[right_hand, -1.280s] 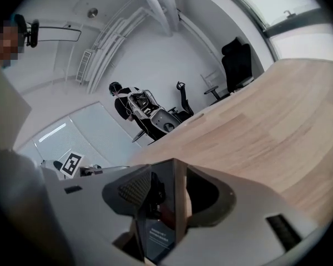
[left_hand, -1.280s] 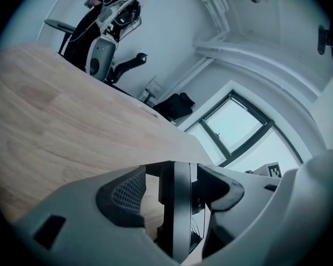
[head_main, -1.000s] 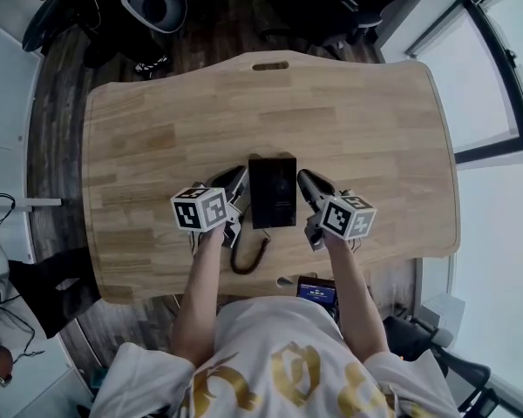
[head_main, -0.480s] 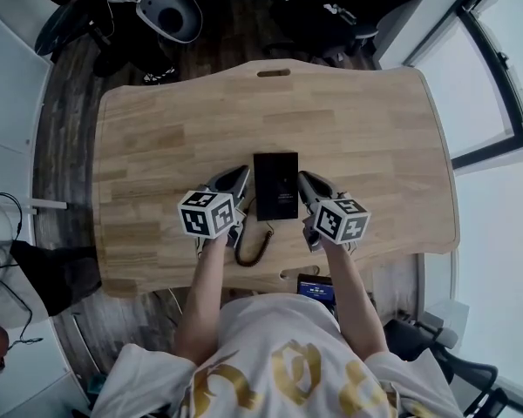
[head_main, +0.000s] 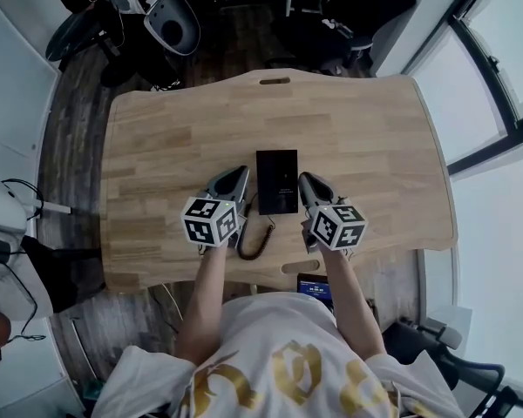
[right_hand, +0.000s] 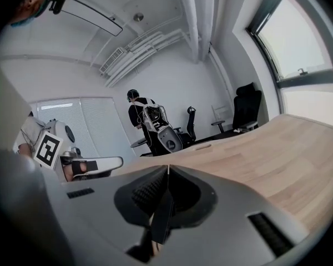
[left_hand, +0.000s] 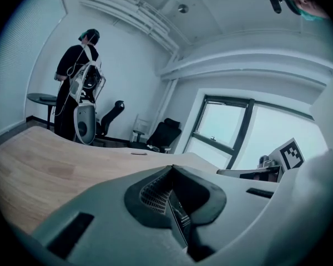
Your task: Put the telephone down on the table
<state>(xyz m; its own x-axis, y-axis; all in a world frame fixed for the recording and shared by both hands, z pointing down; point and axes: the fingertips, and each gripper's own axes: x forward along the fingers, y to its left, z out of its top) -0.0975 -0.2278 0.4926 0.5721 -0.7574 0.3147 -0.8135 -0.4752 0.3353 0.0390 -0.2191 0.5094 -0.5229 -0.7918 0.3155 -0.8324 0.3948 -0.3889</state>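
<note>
Telephone (head_main: 277, 181): flat black slab, lying face-up on the surface (head_main: 366, 138), about midway along its width and nearer the near edge than the far one. Neither claw touches it.

Handling, as judged: rigid casing, moderate weight, smooth sides that could slip under narrow pads. Best taken across the two long sides, one claw per side, and kept level. The coiled cord (head_main: 257, 238) is springy; it runs from the telephone's near left corner toward the near edge and would tug or snag if the slab were lifted.

Left to right:
- Left claw (head_main: 235, 177): just beside the telephone's left long side, not touching it. In the left gripper view the jaws (left_hand: 172, 170) are pressed together with nothing between them. The cord lies just to its right.
- Telephone and cord: as above.
- Right claw (head_main: 309, 183): just beside the right long side, also apart from it. In the right gripper view the jaws (right_hand: 167, 173) meet, empty.

Surroundings: rest of the surface bare wood, with a slot (head_main: 273, 81) near the far edge. A small lit screen (head_main: 315, 287) sits below the near edge. Office chairs (head_main: 340, 11) and a white pod-shaped unit (head_main: 170, 16) stand on the floor beyond the far edge, well apart. Nothing crowds the telephone except its own cord.
</note>
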